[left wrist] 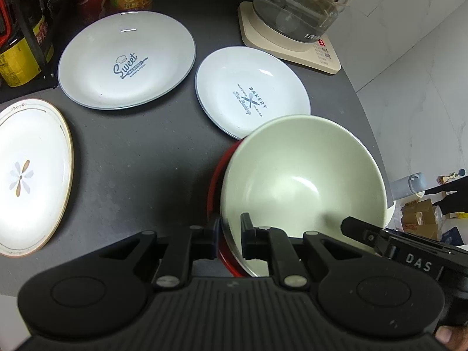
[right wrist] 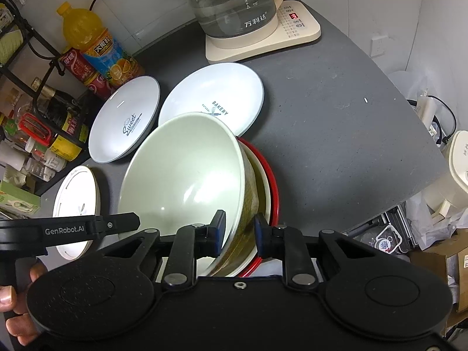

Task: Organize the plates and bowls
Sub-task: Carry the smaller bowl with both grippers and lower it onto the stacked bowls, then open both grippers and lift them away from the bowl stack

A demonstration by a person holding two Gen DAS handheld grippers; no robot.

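**Both grippers clamped on green bowl**

Flower plate [left wrist: 32, 175] far left, Sweet plate [left wrist: 127, 58], Bakery plate [left wrist: 251, 92] on dark counter [left wrist: 140, 161]. Left gripper [left wrist: 229, 234] and right gripper [right wrist: 239, 229] pinch green bowl [left wrist: 304, 181] rim; bowl tilted over red-rimmed dish [right wrist: 273, 187].

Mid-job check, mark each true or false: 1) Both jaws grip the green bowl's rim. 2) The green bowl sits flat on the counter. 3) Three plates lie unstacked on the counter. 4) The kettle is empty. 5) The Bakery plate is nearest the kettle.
1) True: left gripper and right gripper each pinch the green bowl rim.
2) False: it is tilted over a red-rimmed bowl.
3) True: Sweet plate, Bakery plate, flower plate.
4) False: kettle holds water.
5) True.
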